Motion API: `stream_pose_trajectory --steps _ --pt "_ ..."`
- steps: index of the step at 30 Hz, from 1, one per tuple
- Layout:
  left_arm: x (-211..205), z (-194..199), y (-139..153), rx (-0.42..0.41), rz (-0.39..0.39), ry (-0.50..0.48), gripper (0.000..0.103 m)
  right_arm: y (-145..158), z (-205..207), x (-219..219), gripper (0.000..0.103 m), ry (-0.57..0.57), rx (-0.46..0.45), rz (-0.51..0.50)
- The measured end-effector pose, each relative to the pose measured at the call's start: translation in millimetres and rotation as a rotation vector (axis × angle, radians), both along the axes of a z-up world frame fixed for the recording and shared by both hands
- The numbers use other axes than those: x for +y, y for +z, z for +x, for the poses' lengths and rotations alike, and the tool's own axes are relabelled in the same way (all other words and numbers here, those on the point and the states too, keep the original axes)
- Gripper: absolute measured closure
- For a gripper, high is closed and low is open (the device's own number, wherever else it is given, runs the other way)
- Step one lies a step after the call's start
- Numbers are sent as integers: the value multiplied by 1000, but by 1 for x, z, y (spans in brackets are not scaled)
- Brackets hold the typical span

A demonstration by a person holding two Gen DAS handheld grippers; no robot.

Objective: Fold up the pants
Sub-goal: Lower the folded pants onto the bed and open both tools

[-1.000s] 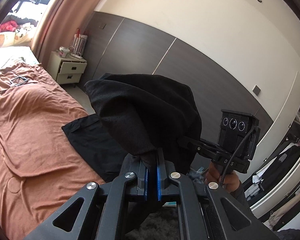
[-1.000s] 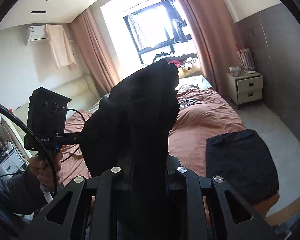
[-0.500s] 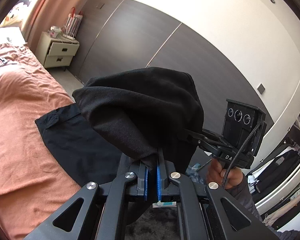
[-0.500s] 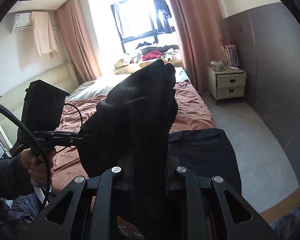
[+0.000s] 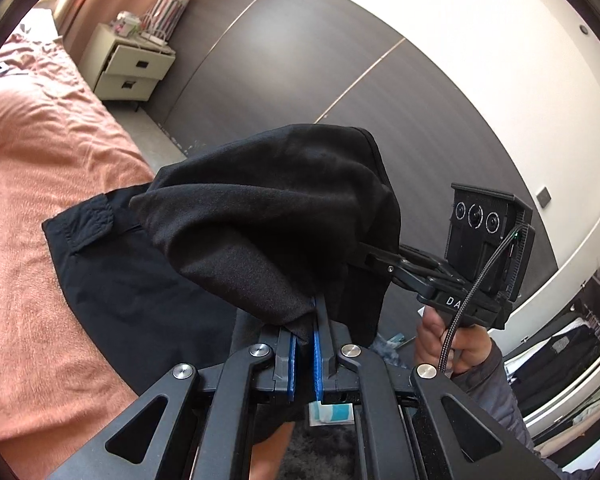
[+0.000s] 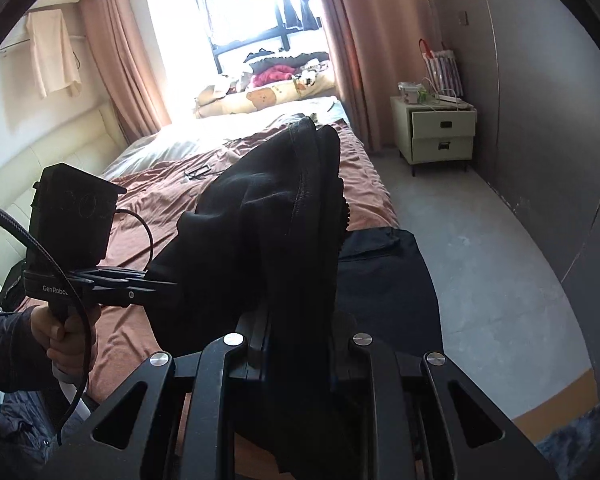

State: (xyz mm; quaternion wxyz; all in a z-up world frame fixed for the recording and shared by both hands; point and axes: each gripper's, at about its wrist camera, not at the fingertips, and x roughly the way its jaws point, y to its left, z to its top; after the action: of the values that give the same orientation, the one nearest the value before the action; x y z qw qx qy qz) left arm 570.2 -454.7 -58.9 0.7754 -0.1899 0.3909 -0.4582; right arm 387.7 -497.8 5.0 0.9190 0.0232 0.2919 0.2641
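Pants hang bunched between both units above the bed. Left hand-held gripper is clamped on the fabric ahead of it; right hand-held gripper likewise grips a thick fold.

Pants bunched over my jaws, bed and cabinet beyond.

In my left view the black cloth pants fill the centre, draped over my left gripper at lower centre; the salmon-sheeted bed lies at left under their spread part, the cream two-drawer bedside cabinet at upper left, and my right gripper at right of centre, its tip in the cloth. In my right view my left gripper enters the pants from the left.
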Motion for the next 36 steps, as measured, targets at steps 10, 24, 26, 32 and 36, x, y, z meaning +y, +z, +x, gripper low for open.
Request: stream_pose_trajectory --steps 10,24,26,32,36 --pt "12 54 -61 165 63 147 45 -28 59 38 62 -235 203 -146" --pt "22 88 -69 199 124 278 81 30 -80 60 62 -336 32 -67" --pt "21 85 -63 162 181 301 81 28 -97 73 62 -301 44 -69" --pt "16 59 -49 104 333 275 72 -1 -127 63 62 -329 159 -133" --pt "21 34 -45 106 348 248 64 5 -158 43 62 -382 186 -87"
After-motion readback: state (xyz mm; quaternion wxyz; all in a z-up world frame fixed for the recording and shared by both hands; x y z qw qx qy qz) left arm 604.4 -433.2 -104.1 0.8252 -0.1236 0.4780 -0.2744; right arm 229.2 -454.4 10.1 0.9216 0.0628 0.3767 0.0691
